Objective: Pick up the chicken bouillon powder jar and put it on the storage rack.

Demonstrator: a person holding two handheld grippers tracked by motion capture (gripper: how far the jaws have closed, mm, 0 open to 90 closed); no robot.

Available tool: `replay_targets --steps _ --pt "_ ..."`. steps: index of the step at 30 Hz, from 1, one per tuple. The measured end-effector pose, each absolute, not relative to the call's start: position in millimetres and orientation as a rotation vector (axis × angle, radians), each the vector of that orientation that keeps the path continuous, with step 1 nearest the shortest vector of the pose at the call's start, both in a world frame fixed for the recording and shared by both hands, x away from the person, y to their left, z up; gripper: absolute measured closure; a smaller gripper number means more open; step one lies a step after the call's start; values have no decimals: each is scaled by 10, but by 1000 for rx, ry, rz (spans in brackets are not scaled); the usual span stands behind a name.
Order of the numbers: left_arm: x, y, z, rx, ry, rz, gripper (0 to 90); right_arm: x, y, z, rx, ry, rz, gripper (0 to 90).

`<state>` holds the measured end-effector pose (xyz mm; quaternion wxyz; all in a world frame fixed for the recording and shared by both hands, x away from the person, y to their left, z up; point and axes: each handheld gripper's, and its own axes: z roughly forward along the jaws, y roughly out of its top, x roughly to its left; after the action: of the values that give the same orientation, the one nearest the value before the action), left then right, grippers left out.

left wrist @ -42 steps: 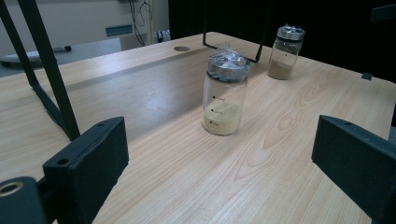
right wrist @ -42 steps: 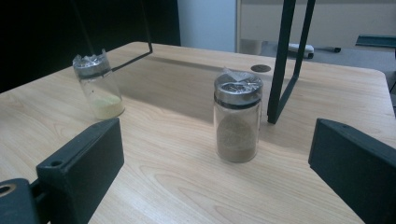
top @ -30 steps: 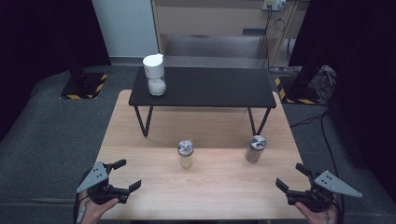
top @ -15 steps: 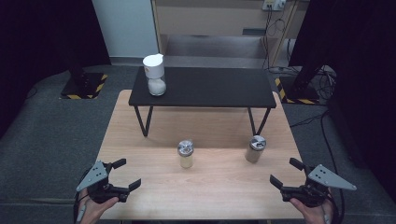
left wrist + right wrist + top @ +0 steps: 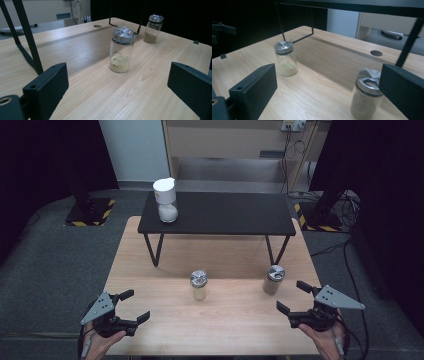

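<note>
Between the left tool's (image 5: 120, 100) wide-apart black jaws, a clear glass jar (image 5: 121, 51) with a little yellow powder stands upright on the pale wooden desk (image 5: 82, 57), with a second metal-lidded jar (image 5: 153, 28) of tan powder farther back beside a black metal leg (image 5: 26, 37).

No legible text, brand, number or sign is showing anywhere: the small dark marks running down the side of the glass jar (image 5: 121, 51) standing mid-table are too small to read, and the yellow-and-black hazard stripes (image 5: 91, 222) on the floor are carrying no wording.
</note>
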<state>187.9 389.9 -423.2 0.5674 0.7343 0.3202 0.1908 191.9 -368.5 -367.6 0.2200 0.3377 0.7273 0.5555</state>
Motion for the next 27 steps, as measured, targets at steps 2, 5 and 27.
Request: replay_targets --steps 2,5,27 --pt "1882 3898 -4231 1728 754 449 22 1957 -3652 -3663 924 2019 1538 25" --pt "1884 3898 -4232 1727 754 447 20 2012 -3612 -3650 917 2027 1545 25" --pt "1894 3895 -4236 1729 758 440 20 2297 -3363 -3673 883 2084 1608 24"
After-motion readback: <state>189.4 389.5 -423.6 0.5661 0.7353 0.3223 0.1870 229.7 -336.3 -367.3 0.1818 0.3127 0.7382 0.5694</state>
